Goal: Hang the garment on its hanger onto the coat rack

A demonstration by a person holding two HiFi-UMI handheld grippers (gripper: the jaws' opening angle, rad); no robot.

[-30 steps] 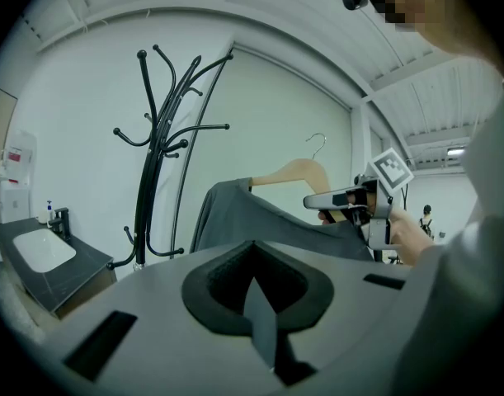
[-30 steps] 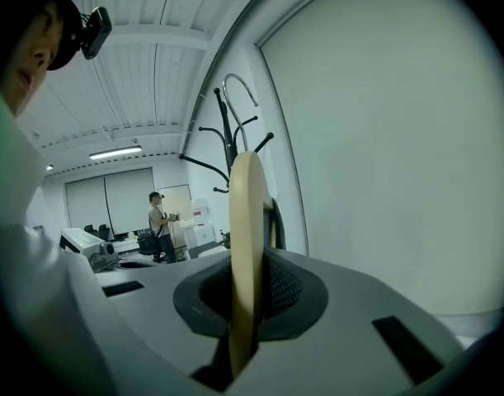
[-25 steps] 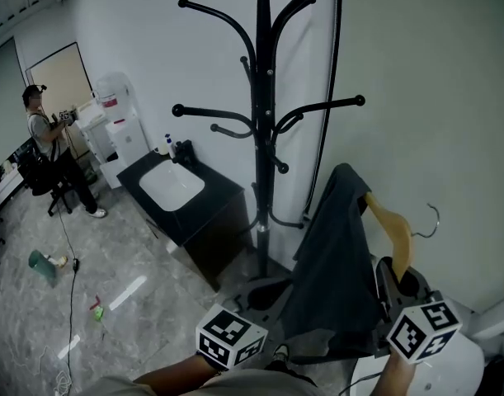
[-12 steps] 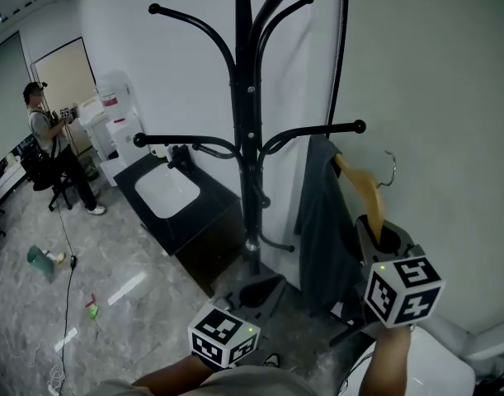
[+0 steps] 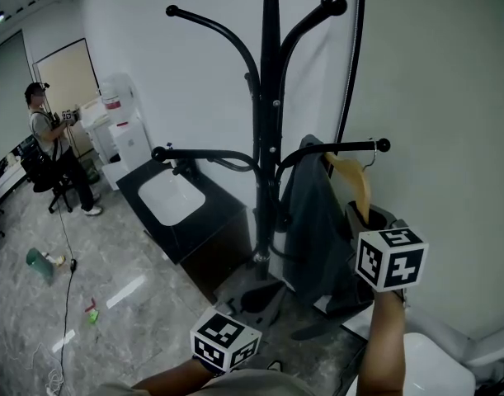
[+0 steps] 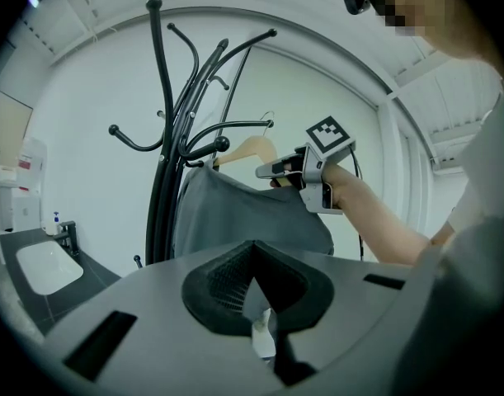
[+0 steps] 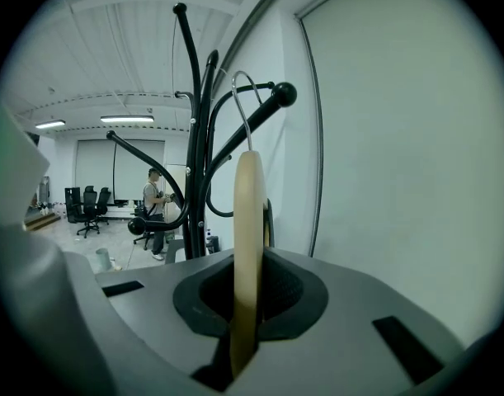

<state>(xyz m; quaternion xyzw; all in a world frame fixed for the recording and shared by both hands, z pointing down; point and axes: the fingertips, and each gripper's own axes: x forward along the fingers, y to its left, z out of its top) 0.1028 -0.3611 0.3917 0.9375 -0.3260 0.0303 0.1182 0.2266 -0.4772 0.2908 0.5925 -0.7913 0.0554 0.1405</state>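
Observation:
A black coat rack (image 5: 270, 97) stands in front of the white wall. One lower arm ends in a knob (image 5: 382, 145) on the right. My right gripper (image 5: 364, 218) is shut on the end of a wooden hanger (image 5: 351, 180), held up right beside that arm. A dark grey garment (image 5: 311, 213) hangs from the hanger against the pole. In the right gripper view the wire hook (image 7: 244, 106) crosses just behind the knobbed arm (image 7: 282, 95); whether it rests on it I cannot tell. My left gripper (image 6: 256, 304) stays low and shut, holding nothing, with the garment (image 6: 243, 217) ahead.
A black cabinet with a white sink (image 5: 173, 198) stands left of the rack base (image 5: 260, 294). A person (image 5: 47, 143) stands far left by a water dispenser (image 5: 124, 130). A thin pipe (image 5: 356, 48) runs up the wall. A white object (image 5: 437, 370) lies at lower right.
My right gripper has lifted the hanger and garment up and in toward the rack's right arm. The left gripper has stayed low.

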